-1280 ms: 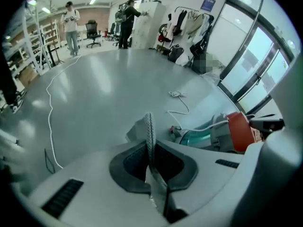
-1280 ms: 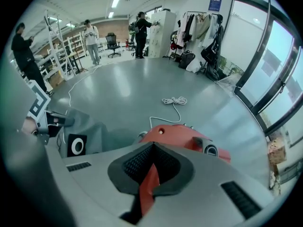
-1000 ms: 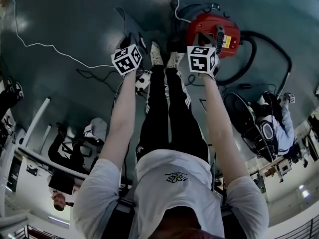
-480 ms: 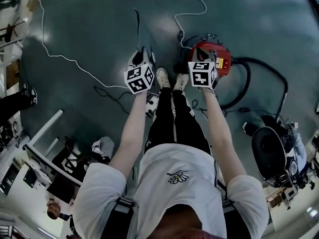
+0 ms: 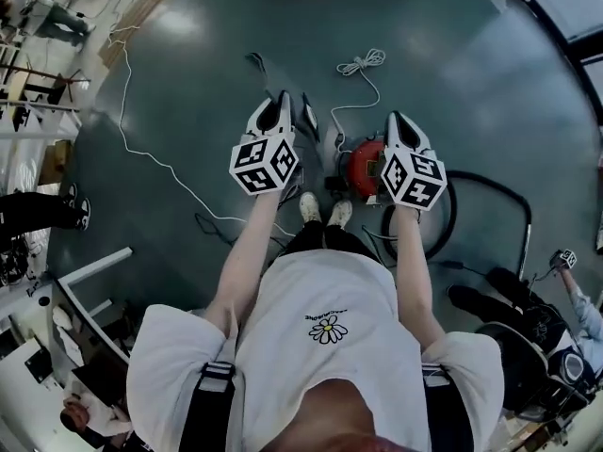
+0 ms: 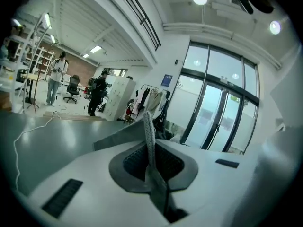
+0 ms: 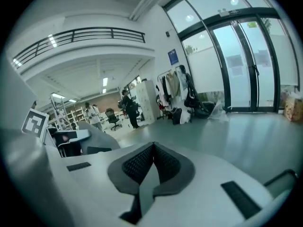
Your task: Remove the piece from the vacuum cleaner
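In left gripper [image 6: 150,149], one grey piece [image 6: 147,123]

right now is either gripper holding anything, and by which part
Nothing is held. The left gripper and the right gripper are both shut with nothing between them, up in the air above the red vacuum cleaner.

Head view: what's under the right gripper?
The red vacuum cleaner, standing on the floor well below it, not touching. The right gripper, jaws shut and empty, covers the vacuum's right side, so that part can't be seen.
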The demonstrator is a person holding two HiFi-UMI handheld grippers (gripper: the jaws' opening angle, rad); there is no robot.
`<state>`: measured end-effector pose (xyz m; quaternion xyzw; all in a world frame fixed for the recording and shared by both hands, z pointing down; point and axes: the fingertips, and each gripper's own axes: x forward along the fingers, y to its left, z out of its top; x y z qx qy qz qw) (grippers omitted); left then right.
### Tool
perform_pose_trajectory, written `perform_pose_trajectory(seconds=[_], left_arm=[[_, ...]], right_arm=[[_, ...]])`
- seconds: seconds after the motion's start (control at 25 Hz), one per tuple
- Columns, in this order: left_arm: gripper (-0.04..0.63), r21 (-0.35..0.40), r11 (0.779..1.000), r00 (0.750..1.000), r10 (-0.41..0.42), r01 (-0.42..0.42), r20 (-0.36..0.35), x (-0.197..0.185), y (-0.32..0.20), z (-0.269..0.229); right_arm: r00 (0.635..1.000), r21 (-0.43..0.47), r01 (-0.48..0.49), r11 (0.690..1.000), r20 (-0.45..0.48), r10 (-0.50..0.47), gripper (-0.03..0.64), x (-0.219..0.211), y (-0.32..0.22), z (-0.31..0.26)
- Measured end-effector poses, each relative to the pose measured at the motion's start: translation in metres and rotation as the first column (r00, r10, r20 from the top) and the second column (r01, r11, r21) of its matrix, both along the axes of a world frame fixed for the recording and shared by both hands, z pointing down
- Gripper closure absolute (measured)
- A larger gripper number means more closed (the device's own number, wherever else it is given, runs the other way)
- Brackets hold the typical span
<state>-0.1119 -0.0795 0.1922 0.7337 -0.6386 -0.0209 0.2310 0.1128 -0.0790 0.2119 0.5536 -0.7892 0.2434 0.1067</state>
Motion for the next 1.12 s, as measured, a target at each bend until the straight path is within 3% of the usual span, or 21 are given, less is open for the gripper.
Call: perform_pose_trajectory(seconds=[0.2, 0.4, 0.68, 1.12], left_arm=[[0.580, 0.130, 0.991, 0.998, 0.036, -0.030, -0.041, 0.019, 0.015, -0.085], [0.580, 0.236, 0.971, 0.998, 0.057, -0.048, -0.033, 0.030, 0.037, -0.136], [0.580, 0.292, 0.956, 0.999, 0.043, -0.038, -0.010, 0.030, 0.044, -0.160], [0.580, 0.315, 0.948, 0.999, 0.037, -0.038, 0.007, 0.027, 0.054, -0.171]], right_arm=[[0.994, 0.157, -0.029, 0.987, 0.107, 0.012, 0.606, 0.012, 0.020, -0.085], [0.999, 0.287, -0.019, 0.958, 0.030, 0.011, 0.606, 0.021, 0.044, -0.125], [0.999, 0.325, -0.016, 0.946, 0.036, 0.004, 0.606, 0.024, 0.044, -0.138], [0.999, 0.345, 0.006, 0.939, 0.036, -0.019, 0.606, 0.014, 0.048, -0.150]])
